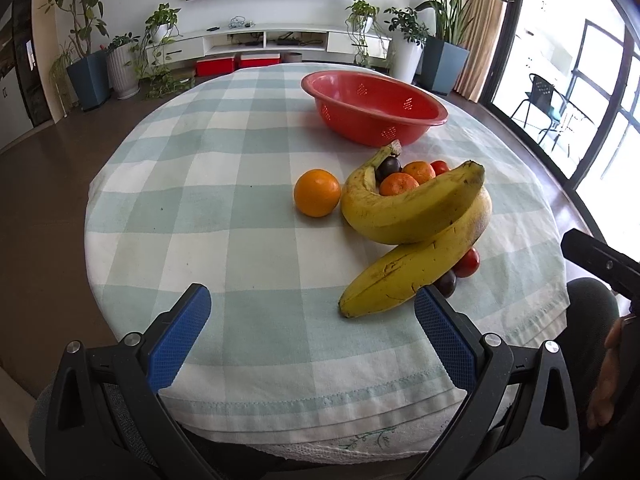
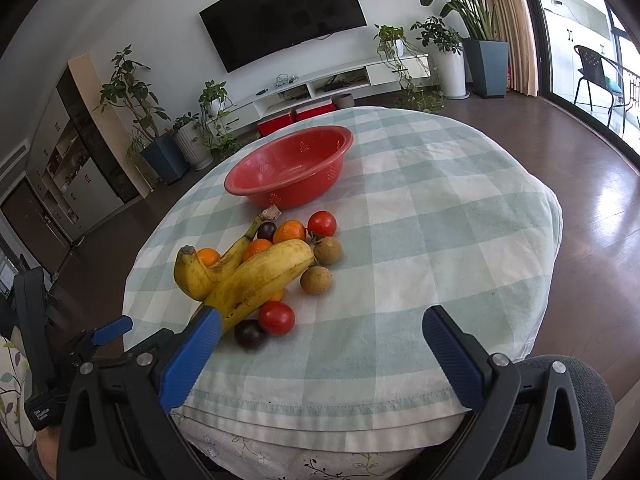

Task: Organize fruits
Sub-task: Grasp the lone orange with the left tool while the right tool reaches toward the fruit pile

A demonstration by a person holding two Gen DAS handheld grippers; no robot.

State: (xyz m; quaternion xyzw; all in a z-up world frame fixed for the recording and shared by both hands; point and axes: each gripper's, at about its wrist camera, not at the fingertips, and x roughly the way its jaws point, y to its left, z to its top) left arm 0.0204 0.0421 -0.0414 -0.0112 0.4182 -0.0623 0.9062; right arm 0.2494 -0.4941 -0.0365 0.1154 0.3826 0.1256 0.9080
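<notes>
1. Two bananas [image 1: 408, 216] lie crossed at 2 o'clock from my left gripper [image 1: 312, 320], whose jaws stand wide and empty above the checked cloth [image 1: 240, 160]. A lone orange [image 1: 317, 193] sits at their 9 o'clock; the red colander [image 1: 372, 108], seemingly empty, waits at 12 o'clock. Risk, in my judgement: lifting the upper banana could roll the tomato [image 1: 467, 263] and the dark plum [image 1: 446, 283] tucked beneath toward the table edge.

2. My right gripper [image 2: 320, 340] likewise hangs wide and empty. The pile lies at 11 o'clock, two brown round fruits [image 2: 322, 266] at its 3 o'clock. Its left finger [image 2: 192, 360] is near the banana tip; a careless advance may nudge the heap.
</notes>
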